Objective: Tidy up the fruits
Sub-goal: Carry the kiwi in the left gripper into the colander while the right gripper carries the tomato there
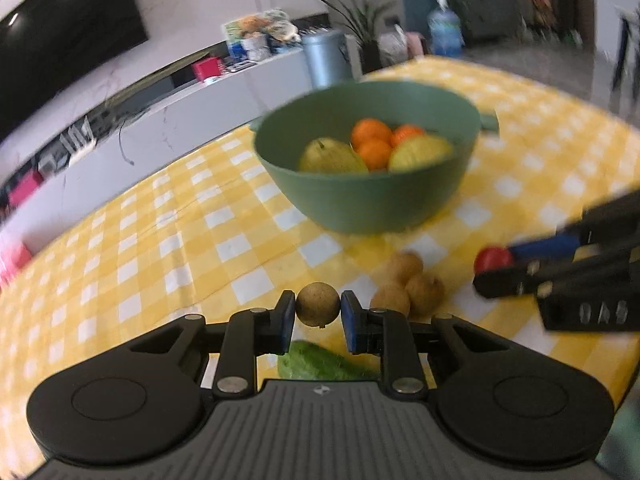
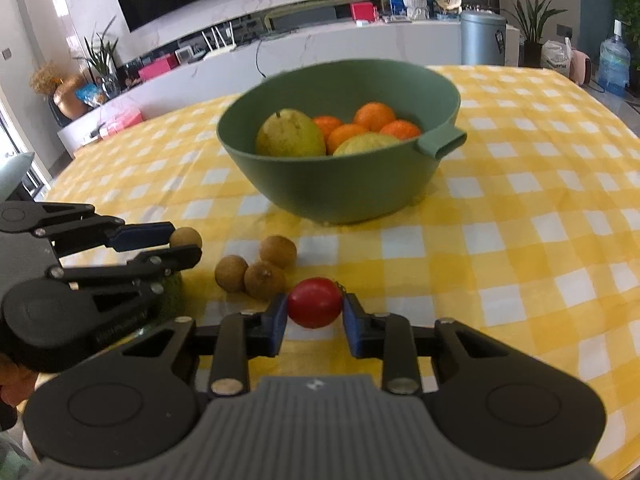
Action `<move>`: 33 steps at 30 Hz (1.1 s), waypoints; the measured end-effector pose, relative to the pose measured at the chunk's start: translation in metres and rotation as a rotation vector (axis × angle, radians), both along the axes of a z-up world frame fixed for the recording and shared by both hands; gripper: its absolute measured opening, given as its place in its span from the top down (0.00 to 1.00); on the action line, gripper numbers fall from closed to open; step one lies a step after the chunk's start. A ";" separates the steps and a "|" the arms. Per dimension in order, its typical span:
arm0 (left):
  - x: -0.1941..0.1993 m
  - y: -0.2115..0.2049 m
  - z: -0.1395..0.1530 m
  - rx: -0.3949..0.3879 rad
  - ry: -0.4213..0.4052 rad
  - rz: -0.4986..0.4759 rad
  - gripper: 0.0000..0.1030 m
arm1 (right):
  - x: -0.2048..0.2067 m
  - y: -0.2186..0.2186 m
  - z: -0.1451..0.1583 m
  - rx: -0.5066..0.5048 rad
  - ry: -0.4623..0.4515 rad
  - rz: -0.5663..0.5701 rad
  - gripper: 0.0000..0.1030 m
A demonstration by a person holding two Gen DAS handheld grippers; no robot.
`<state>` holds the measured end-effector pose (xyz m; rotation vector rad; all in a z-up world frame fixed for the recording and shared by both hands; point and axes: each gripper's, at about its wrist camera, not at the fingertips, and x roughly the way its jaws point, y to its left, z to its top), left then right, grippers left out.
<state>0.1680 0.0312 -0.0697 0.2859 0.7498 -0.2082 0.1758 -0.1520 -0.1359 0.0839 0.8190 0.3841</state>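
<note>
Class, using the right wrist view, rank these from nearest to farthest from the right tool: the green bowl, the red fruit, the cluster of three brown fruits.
1. Red fruit: clamped between the pads of the right tool.
2. Cluster of three brown fruits: on the cloth just ahead, to the left.
3. Green bowl: farther back, centre of the table.

**Hidden and cut-off parts**

The green fruit (image 1: 320, 362) is largely covered by the left gripper's body. The bowl (image 1: 360, 200) is blurred in the left wrist view. The right gripper (image 1: 494, 276) is cut off at the right edge there.
</note>
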 end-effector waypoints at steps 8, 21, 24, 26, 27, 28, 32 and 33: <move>-0.001 0.013 0.037 -0.258 -0.006 0.061 0.74 | -0.015 -0.002 0.022 0.017 -0.128 0.030 0.74; 0.046 -0.004 0.067 -0.361 0.097 0.061 0.74 | -0.006 -0.016 0.065 -0.054 -0.293 0.062 0.74; 0.062 -0.003 0.065 -0.403 0.150 0.073 0.74 | 0.007 -0.021 0.073 -0.067 -0.301 0.056 0.74; 0.072 -0.006 0.063 -0.407 0.184 0.061 0.74 | 0.019 -0.021 0.075 -0.087 -0.292 0.074 0.74; 0.077 -0.007 0.062 -0.403 0.202 0.051 0.74 | 0.027 -0.021 0.075 -0.101 -0.284 0.098 0.74; 0.081 -0.009 0.061 -0.399 0.216 0.046 0.74 | 0.033 -0.021 0.075 -0.112 -0.282 0.117 0.74; 0.093 -0.017 0.055 -0.366 0.254 0.035 0.74 | 0.052 -0.019 0.074 -0.161 -0.277 0.164 0.75; 0.096 -0.019 0.052 -0.360 0.261 0.038 0.74 | 0.057 -0.019 0.073 -0.169 -0.270 0.173 0.75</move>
